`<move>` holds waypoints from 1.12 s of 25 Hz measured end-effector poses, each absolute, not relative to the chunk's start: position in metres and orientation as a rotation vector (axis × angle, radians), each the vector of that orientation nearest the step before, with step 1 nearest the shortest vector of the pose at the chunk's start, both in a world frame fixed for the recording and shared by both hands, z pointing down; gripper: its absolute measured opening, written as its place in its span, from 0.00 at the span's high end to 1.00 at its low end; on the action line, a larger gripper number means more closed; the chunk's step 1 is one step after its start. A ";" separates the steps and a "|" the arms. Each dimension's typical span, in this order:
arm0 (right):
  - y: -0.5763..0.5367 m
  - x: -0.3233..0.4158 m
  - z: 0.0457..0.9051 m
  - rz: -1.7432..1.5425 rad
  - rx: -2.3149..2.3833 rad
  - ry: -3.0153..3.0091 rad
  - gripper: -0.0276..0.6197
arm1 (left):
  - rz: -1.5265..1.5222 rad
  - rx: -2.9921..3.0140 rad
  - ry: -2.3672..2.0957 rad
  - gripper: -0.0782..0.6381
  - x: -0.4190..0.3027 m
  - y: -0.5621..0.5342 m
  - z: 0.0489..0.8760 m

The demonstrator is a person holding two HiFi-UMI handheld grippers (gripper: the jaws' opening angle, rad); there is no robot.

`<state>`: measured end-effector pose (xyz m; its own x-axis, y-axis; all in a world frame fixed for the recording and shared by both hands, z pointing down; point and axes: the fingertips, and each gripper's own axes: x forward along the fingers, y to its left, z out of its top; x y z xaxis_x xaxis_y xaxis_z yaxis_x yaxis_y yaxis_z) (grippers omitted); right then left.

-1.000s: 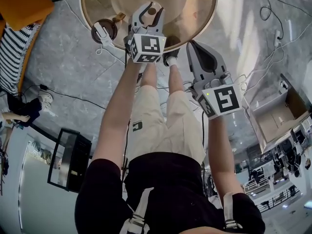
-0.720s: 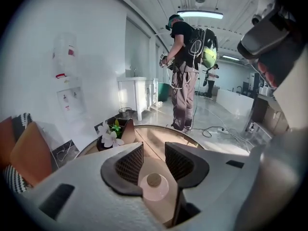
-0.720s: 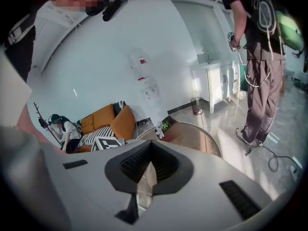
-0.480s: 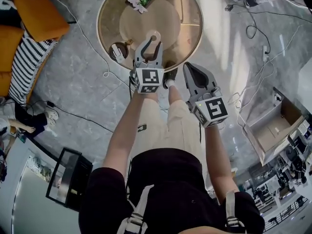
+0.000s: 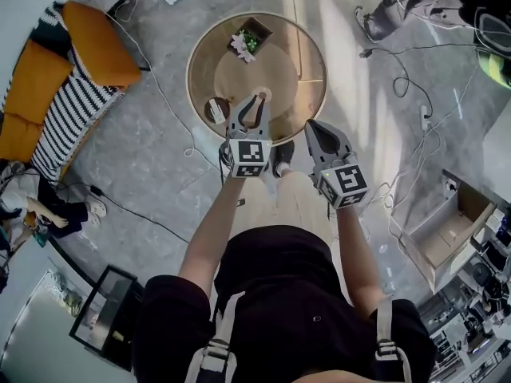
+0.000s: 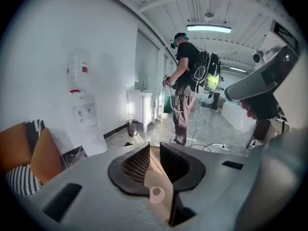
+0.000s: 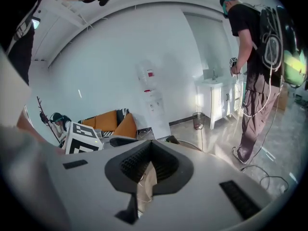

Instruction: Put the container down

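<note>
A round wooden table [image 5: 313, 50] stands ahead of me on the grey floor. At its far side sits a small dark square container [image 5: 251, 38] with a plant in it. A round dark and white object [image 5: 215, 110] with a cable lies by the table's left edge. My left gripper [image 5: 254, 100] hovers over the table's near edge; its jaws are closing, with a gap and nothing between them [image 6: 154, 150]. My right gripper [image 5: 317, 128] hangs beside it, just off the table's rim, shut and empty [image 7: 150, 146].
An orange sofa [image 5: 76, 34] with a striped cushion stands at the left. Cables run across the floor. An open cardboard box [image 5: 447, 234] is at the right, a dark glass case [image 5: 104, 313] at the lower left. Another person [image 6: 185, 85] stands further back.
The view has pulled back, so the table looks smaller and further off. Both grippers have drawn back toward the table's near edge. The left jaws have narrowed.
</note>
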<state>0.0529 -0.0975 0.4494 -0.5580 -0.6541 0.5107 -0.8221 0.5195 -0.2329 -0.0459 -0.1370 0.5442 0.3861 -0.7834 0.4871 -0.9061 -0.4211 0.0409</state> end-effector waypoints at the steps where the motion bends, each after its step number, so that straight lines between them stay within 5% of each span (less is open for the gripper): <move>1: -0.100 0.051 0.445 0.629 1.223 -2.410 0.95 | 0.568 2.354 -1.490 0.79 -0.049 -0.138 0.536; 28: -0.071 0.058 0.367 0.442 1.156 -2.595 0.95 | 0.299 2.456 -1.606 0.87 -0.069 -0.065 0.371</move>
